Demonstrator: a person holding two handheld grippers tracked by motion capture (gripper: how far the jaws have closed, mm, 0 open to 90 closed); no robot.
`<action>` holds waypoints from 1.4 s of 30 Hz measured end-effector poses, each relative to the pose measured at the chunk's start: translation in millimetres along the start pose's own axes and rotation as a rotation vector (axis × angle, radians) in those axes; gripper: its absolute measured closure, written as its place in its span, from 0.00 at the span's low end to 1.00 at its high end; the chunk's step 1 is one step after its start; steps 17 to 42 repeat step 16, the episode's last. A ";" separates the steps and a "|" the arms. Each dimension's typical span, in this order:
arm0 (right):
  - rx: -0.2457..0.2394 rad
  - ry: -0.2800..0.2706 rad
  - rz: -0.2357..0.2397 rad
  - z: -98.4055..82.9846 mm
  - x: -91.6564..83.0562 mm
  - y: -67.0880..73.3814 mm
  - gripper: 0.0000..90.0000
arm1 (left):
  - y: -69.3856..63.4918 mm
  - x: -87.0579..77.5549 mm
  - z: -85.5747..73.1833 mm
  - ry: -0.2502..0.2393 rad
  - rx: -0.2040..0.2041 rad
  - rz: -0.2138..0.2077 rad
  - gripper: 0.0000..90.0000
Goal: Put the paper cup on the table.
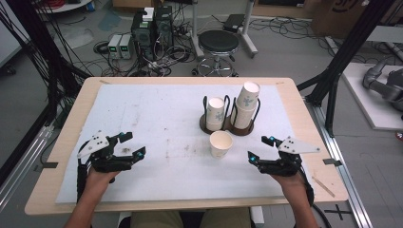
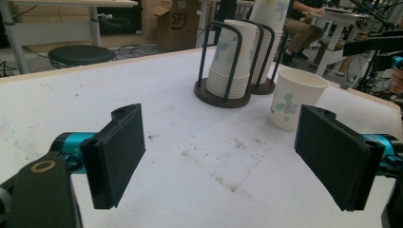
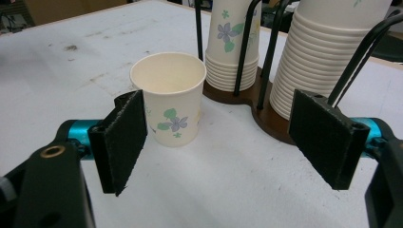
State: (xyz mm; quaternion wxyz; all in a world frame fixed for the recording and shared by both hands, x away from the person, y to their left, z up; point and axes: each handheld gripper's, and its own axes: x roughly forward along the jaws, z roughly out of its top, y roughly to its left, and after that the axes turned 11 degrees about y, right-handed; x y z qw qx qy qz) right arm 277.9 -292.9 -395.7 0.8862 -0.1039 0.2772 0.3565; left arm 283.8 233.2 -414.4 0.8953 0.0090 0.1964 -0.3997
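Paper cup (image 1: 221, 143) stands loose and upright on the white tabletop (image 1: 157, 118), just in front of the cup holder (image 1: 228, 124). Both the right gripper (image 1: 259, 148) and left gripper (image 1: 129, 144) have fingers spread, empty. Next, I judge, the right closes in on the cup.

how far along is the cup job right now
Done: one loose paper cup stands upright on the white mat, apart from the two stacks in the cup holder. In hand: nothing; the left gripper and right gripper are open and empty. Left: gripping that cup.
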 end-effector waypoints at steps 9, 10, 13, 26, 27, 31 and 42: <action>-0.007 0.006 -0.007 -0.8 0.0 -0.9 0.24 | -0.3 1.5 -0.4 0.004 -0.002 -0.001 0.19; -0.008 0.005 -0.007 -0.9 0.0 -1.1 0.24 | -0.2 1.6 -0.4 0.004 -0.002 0.001 0.19; -0.006 0.005 -0.007 -1.6 0.1 -1.5 0.24 | 0.7 2.3 -0.4 0.004 -0.004 0.002 0.19; -0.005 0.003 -0.007 -2.1 0.2 -2.0 0.24 | 1.9 3.7 -0.6 0.007 -0.006 0.004 0.19; -0.005 0.003 -0.007 -2.1 0.2 -2.0 0.24 | 1.9 3.7 -0.6 0.007 -0.006 0.004 0.19; -0.005 0.003 -0.007 -2.1 0.2 -2.0 0.24 | 1.9 3.7 -0.6 0.007 -0.006 0.004 0.19; -0.005 0.003 -0.007 -2.1 0.2 -2.0 0.24 | 1.9 3.7 -0.6 0.007 -0.006 0.004 0.19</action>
